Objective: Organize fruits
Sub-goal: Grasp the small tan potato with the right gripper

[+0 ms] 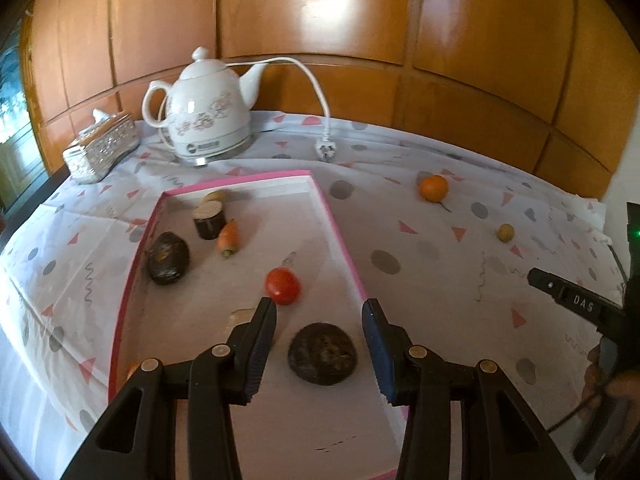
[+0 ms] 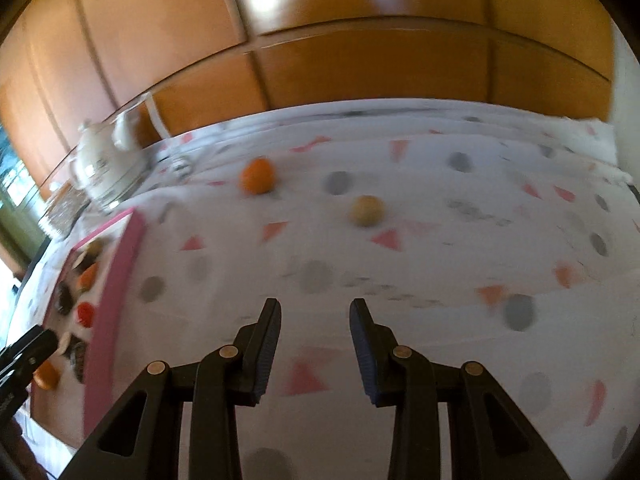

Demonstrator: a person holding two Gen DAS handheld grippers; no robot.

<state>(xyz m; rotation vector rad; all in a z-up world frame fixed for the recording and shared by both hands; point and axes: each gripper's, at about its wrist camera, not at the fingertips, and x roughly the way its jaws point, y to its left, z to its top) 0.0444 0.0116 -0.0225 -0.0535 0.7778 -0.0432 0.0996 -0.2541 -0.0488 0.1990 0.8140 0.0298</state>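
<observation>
- Orange-brown wooden panels point(image 1: 320, 20) are backing a table covered by a white cloth point(image 1: 440, 280) printed with grey dots and pink triangles.
- The left gripper point(image 1: 319, 308) is hanging over a pink-rimmed tray point(image 1: 344, 248) with its jaws standing apart and nothing between the pads; a dark round fruit point(image 1: 322, 358) is lying on the tray floor just below the gap, and a red tomato point(image 1: 283, 286) is sitting just beyond the tip of the left finger.
- The right gripper point(image 2: 315, 307) is hovering over bare cloth, jaws parted a little and holding nothing; a small tan fruit point(image 2: 367, 210) is lying ahead of it and slightly right, with an orange point(image 2: 258, 176) farther off to the left, both well apart from the fingers.
- In the left wrist view six pieces are lying in the tray: two dark round ones, the tomato, a small carrot-like piece point(image 1: 228, 238), a dark cut stump point(image 1: 209, 220) and a brownish one behind it.
- Two fruits are lying outside the tray, right of it.
- Only the left wrist view is showing clearly the white kettle point(image 1: 204, 112) with its loose plug and the silver box point(image 1: 102, 148) at the back left.
- The right wrist view is blurred; an orange lump at the tray's near left corner is possibly one more fruit.
</observation>
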